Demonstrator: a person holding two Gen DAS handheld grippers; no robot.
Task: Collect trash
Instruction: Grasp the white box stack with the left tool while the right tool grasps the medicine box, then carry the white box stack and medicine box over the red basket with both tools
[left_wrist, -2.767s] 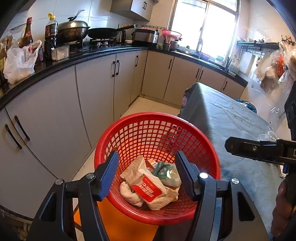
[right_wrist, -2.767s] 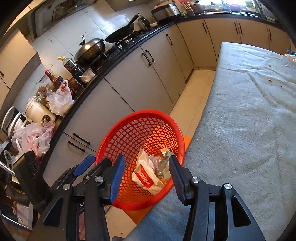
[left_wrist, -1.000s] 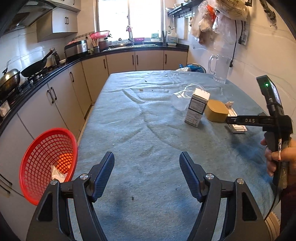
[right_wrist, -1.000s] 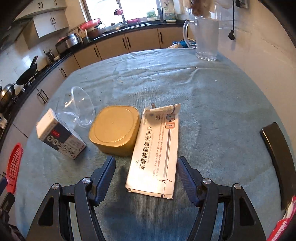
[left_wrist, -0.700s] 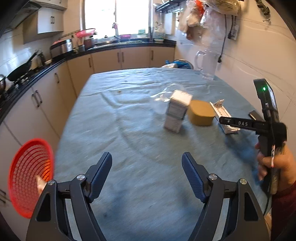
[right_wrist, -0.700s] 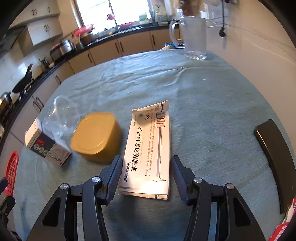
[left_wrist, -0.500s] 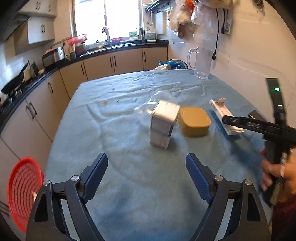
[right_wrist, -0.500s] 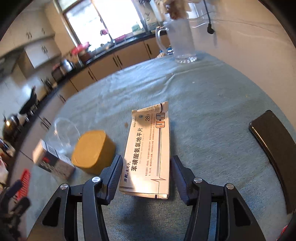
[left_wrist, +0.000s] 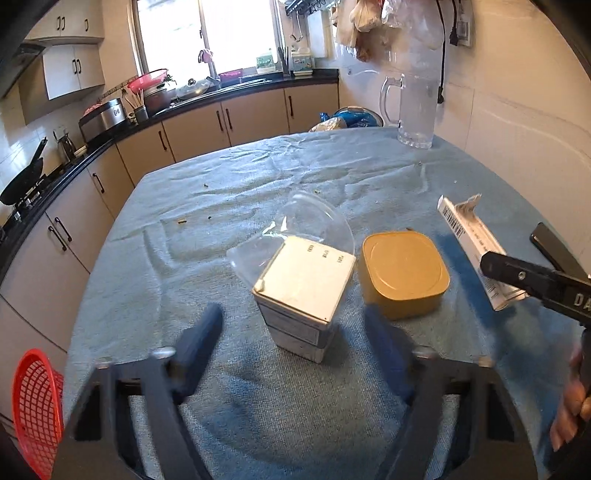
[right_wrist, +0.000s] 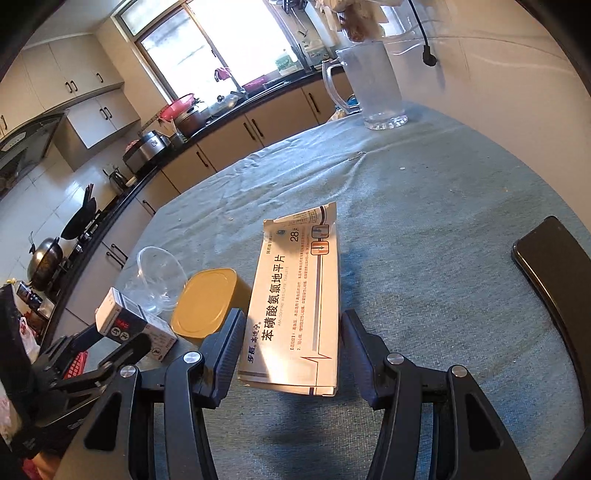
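Observation:
A small white carton (left_wrist: 303, 284) stands on the blue-clothed table (left_wrist: 207, 413), right in front of my left gripper (left_wrist: 291, 347). Its blurred jaws are closing, with the carton's base between the fingertips and gaps on both sides. A flat white medicine box (right_wrist: 295, 314) with a torn far end lies lengthwise in my right gripper (right_wrist: 291, 354), whose pads press on its long edges. The left wrist view shows that box (left_wrist: 476, 243) at the right. A red mesh basket (left_wrist: 37, 406) sits low beyond the table's left edge.
A yellow lidded tub (left_wrist: 404, 273) and a tipped clear plastic cup (left_wrist: 314, 221) sit close beside the carton. A glass pitcher (left_wrist: 415, 110) stands at the far right corner, and a black phone (right_wrist: 554, 273) lies at the right. Kitchen counters run along the left and back.
My left gripper has swung from the basket side toward the small carton and its jaws have narrowed. The right jaws have closed onto the flat box's edges, then stayed still.

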